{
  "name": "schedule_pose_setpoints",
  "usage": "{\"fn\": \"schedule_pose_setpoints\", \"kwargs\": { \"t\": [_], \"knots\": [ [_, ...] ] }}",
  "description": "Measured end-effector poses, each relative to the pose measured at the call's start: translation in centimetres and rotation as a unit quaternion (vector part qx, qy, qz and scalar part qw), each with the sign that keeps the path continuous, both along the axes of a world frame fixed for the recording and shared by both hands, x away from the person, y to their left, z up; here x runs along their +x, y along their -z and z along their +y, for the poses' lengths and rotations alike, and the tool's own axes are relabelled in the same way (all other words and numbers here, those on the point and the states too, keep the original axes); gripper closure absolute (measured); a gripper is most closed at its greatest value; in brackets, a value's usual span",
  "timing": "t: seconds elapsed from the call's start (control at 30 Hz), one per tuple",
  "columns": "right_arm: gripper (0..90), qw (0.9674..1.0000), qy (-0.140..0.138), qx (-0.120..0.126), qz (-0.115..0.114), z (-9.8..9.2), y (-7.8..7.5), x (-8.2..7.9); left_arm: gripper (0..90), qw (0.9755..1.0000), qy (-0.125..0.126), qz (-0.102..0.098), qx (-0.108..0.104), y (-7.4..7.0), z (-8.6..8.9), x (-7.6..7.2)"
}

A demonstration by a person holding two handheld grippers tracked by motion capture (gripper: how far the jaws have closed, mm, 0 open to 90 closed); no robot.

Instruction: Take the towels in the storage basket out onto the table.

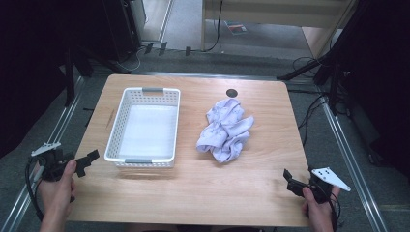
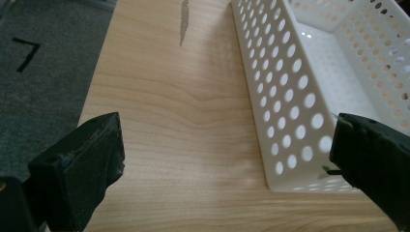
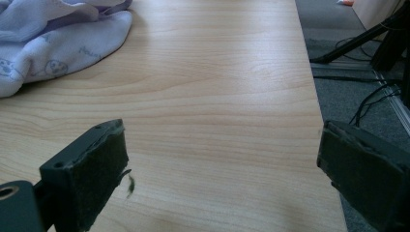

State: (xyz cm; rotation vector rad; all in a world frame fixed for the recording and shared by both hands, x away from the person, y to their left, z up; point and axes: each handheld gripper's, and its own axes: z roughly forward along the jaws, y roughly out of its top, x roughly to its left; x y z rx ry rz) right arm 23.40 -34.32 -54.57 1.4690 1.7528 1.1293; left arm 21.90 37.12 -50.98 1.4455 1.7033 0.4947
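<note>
Crumpled cloth (image 1: 226,130) right of centre on the surface (image 1: 203,188), beside the white basket (image 1: 143,126), long axis running near to far. Lying far-left of the right gripper (image 1: 293,180), the nearer one. Left gripper (image 1: 86,161) near the basket's corner. Both sets of fingers wide open, holding nothing.

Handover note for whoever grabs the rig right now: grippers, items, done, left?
Left gripper: jaws open, holding nothing, at the table's near-left corner beside the white basket.
Right gripper: jaws open, holding nothing, near the table's near-right corner.
Crumpled lilac cloth: lies on the table, right of the basket, untouched by either gripper.
Basket: nothing lies in it.
Done: nothing to see yet.
Left: probably grasp the cloth and move it into the basket; the right gripper is nearer to it.
</note>
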Motion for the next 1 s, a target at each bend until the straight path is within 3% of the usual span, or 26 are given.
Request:
{"fn": "schedule_pose_setpoints", "kwargs": {
  "t": [0.1, 0.13, 0.17, 0.2, 0.27, 0.5, 0.53, 0.7, 1.0],
  "knots": [
    [3.9, 1.0000, 0.000, 0.000, -0.001, 0.0, 0.0, 0.0, 0.0, 0.9998, -0.014, -0.016, 0.001, 0.8, 0.0, -0.5],
    [3.9, 1.0000, 0.000, 0.000, -0.001, 0.0, 0.0, 0.0, 0.0, 0.9989, -0.031, -0.035, 0.002, 1.4, 0.2, -1.0],
    [3.9, 1.0000, 0.001, 0.000, -0.001, 0.0, 0.0, 0.0, 0.0, 0.9989, -0.031, -0.035, 0.002, 1.4, 0.2, -1.0],
    [4.0, 1.0000, 0.001, 0.000, -0.001, 0.0, 0.0, 0.0, 0.0, 0.9975, -0.045, -0.055, 0.002, 2.0, 0.3, -1.6],
    [3.9, 1.0000, 0.001, 0.000, -0.001, 0.0, 0.0, 0.0, 0.0, 0.9964, -0.050, -0.068, 0.005, 2.5, 0.4, -1.9],
    [3.9, 1.0000, 0.000, 0.001, -0.001, 0.0, 0.0, 0.0, 0.0, 0.9936, -0.063, -0.091, 0.022, 3.6, 0.3, -2.3],
    [3.9, 1.0000, 0.000, 0.002, -0.001, 0.0, 0.0, 0.0, 0.0, 0.9904, -0.074, -0.111, 0.036, 3.5, 0.0, -2.5],
    [3.8, 1.0000, 0.003, 0.002, -0.001, -0.1, 0.0, 0.0, 0.0, 0.9900, -0.078, -0.107, 0.047, 3.8, -0.5, -2.5],
    [3.8, 1.0000, 0.005, 0.003, -0.001, -0.2, 0.0, 0.0, 0.0, 0.9910, -0.080, -0.099, 0.041, 4.0, -0.4, -2.2]
  ]
}}
